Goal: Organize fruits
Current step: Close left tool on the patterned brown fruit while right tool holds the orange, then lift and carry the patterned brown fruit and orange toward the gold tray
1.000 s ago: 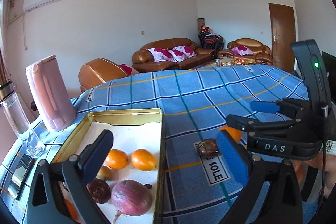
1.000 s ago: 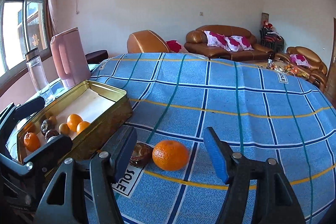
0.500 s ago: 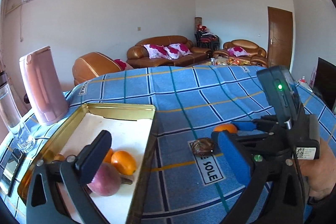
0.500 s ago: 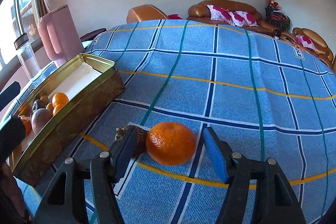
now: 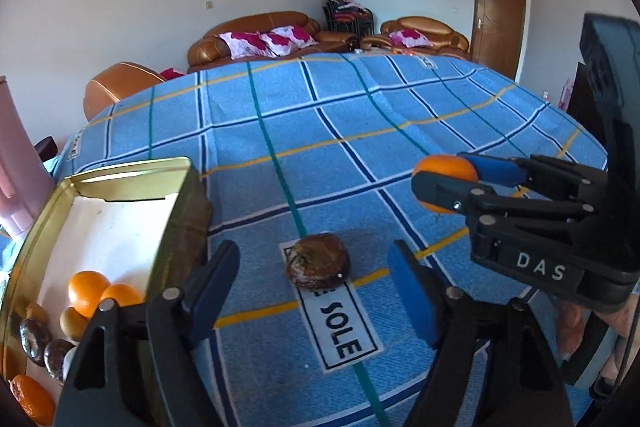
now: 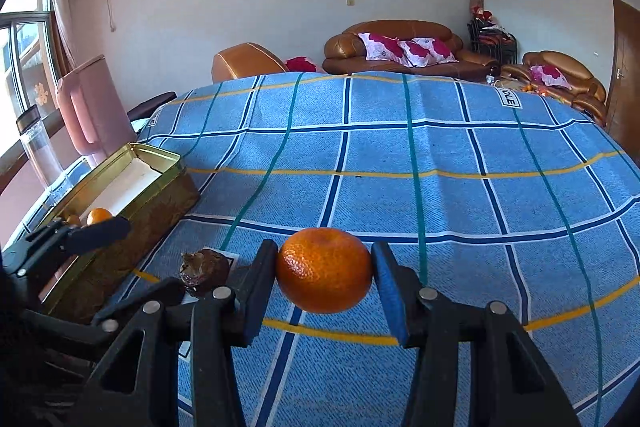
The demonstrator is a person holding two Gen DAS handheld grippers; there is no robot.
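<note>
A living room with brown leather sofas lies behind a table covered by a blue checked tablecloth (image 6: pixel 400 155). A gold tin tray (image 5: pixel 120 171) sits at the left of both views and holds several oranges and dark fruits in its near end.

Right gripper (image 6: pixel 325 277): the jaws have just been closing and now clamp a mandarin (image 6: pixel 324 269) at lower centre of the right wrist view, both pads pressed to its sides.

Left gripper (image 5: pixel 314 293): the jaws have just been narrowing but stand apart, with a dark wrinkled fruit (image 5: pixel 318 261) between and just ahead of them, resting on a white "SOLE" label; no pad touches it.

Risks:
- The mandarin is round and gripped across its middle only — a tilt or jolt could roll it out of the pads.
- Excess closing force could bruise the soft skin.
- The dark fruit may roll on the cloth if one pad arrives first.
- The grippers work close together — a collision is possible on the way to the tray.
</note>
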